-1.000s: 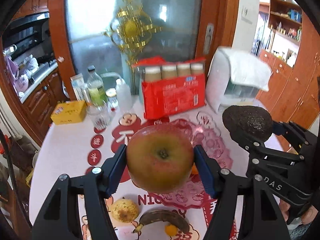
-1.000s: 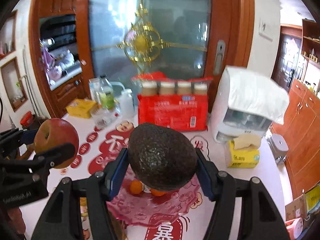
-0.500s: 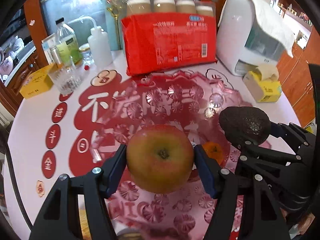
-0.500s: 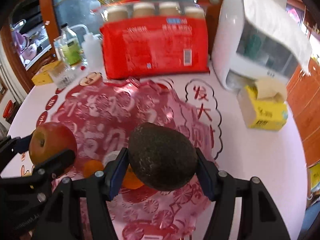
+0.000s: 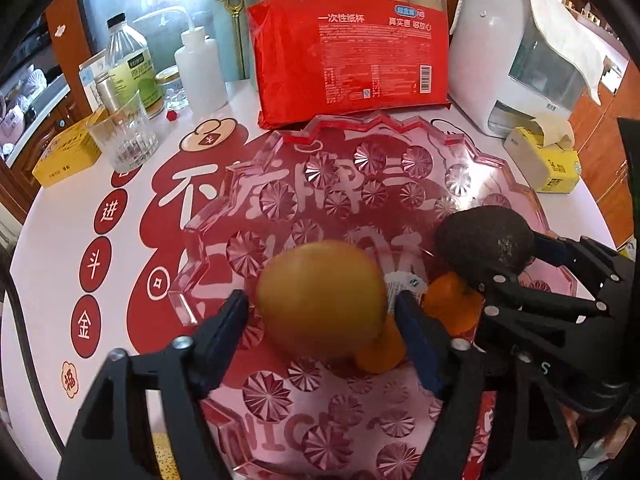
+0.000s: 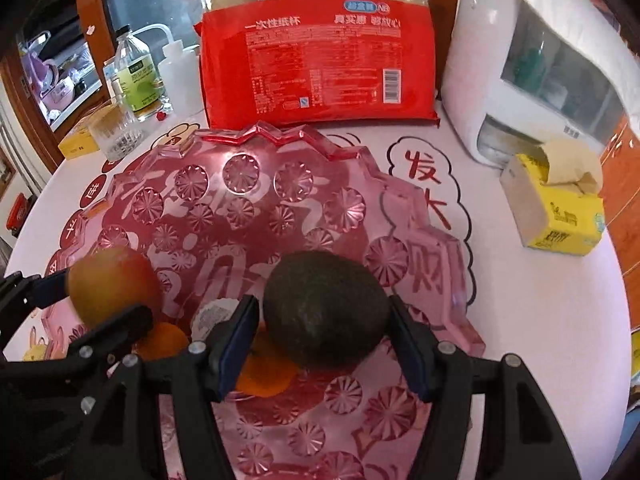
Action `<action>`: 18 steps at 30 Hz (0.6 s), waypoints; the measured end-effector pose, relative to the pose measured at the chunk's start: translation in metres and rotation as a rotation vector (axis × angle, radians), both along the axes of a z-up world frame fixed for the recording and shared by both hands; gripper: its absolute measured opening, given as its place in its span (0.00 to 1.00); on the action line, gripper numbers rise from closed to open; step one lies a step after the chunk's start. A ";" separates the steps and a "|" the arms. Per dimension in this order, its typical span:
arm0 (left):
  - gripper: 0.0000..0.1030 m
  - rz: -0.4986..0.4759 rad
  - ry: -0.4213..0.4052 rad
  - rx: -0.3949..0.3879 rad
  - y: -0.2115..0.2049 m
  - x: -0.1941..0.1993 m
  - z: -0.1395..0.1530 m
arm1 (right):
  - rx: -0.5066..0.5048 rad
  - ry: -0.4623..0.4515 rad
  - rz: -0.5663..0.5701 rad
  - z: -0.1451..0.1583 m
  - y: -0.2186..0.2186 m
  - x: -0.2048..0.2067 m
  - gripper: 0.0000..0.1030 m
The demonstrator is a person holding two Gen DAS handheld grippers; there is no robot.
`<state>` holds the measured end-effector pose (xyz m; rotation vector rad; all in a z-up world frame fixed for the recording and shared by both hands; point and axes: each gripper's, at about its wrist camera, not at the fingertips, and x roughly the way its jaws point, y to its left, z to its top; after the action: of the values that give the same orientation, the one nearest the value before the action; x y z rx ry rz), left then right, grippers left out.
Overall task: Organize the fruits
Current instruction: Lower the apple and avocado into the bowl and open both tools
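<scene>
My left gripper (image 5: 322, 312) is open, its fingers spread a little wider than the apple (image 5: 320, 300), which is blurred between them over the pink cut-glass tray (image 5: 360, 160). The apple also shows in the right wrist view (image 6: 110, 286). My right gripper (image 6: 324, 320) has opened too, with small gaps beside the dark avocado (image 6: 326, 308), which sits low in the tray. The avocado also shows in the left wrist view (image 5: 484, 246). Small oranges (image 5: 452, 300) lie in the tray beneath both grippers, partly hidden.
A red pack of paper cups (image 5: 348, 48) stands behind the tray. A white dispenser (image 5: 520, 52) and a yellow tissue box (image 5: 552, 160) are at the right. A glass (image 5: 120, 136), bottles (image 5: 128, 68) and a yellow tin (image 5: 66, 152) are at the left.
Both grippers moved down over the tray and their jaws opened. The apple and the avocado have been let go and sit lower, the apple blurred by motion.
</scene>
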<state>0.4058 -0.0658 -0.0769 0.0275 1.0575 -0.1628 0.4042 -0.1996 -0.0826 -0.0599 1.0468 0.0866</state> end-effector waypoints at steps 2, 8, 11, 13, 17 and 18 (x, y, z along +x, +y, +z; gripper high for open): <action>0.82 0.002 -0.006 -0.008 0.003 -0.001 0.001 | -0.013 -0.001 0.003 0.001 0.001 -0.001 0.65; 0.89 0.009 -0.029 -0.008 0.004 -0.012 0.015 | 0.020 -0.014 0.002 0.014 -0.007 -0.012 0.66; 0.89 -0.008 -0.046 0.004 0.003 -0.021 0.026 | 0.028 -0.025 -0.004 0.024 -0.009 -0.020 0.66; 0.89 -0.024 -0.061 0.016 0.002 -0.029 0.036 | 0.037 -0.035 -0.009 0.032 -0.010 -0.028 0.66; 0.89 -0.034 -0.081 -0.006 0.006 -0.045 0.055 | 0.054 -0.052 -0.008 0.048 -0.011 -0.044 0.66; 0.89 -0.030 -0.088 -0.024 0.009 -0.051 0.061 | 0.057 -0.058 -0.011 0.054 -0.011 -0.050 0.66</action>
<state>0.3552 -0.0572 -0.0159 0.0285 0.9674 -0.1993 0.3538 -0.2106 -0.0283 -0.0051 0.9860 0.1041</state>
